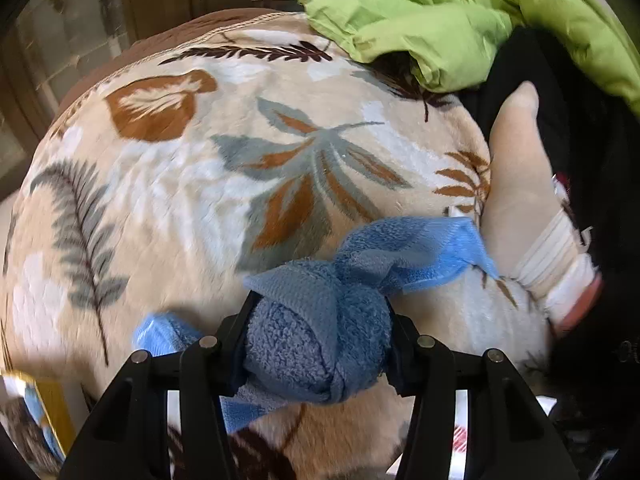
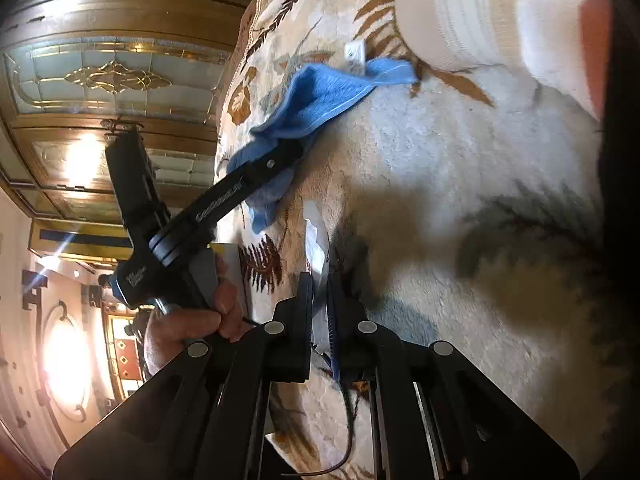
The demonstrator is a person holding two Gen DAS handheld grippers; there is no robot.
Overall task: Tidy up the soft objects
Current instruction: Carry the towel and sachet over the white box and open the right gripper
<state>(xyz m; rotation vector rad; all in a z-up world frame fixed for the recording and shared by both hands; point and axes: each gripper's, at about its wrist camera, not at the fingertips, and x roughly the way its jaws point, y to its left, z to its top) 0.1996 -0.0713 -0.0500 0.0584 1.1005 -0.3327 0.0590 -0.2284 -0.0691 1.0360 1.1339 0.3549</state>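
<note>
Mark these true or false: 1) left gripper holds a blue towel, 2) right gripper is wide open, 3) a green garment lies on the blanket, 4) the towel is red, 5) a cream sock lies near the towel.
1) True: the left gripper is clamped on the bunched blue towel.
2) False: the right gripper is shut, with a thin white scrap between its fingers.
3) True: a green garment lies at the far edge of the leaf-print blanket.
4) False: it is blue.
5) True: a cream sock lies beside the towel's loose end.

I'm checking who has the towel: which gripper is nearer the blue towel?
Left. The left gripper is clamped on the blue towel; the right gripper is shut apart from it, lower on the blanket.
</note>
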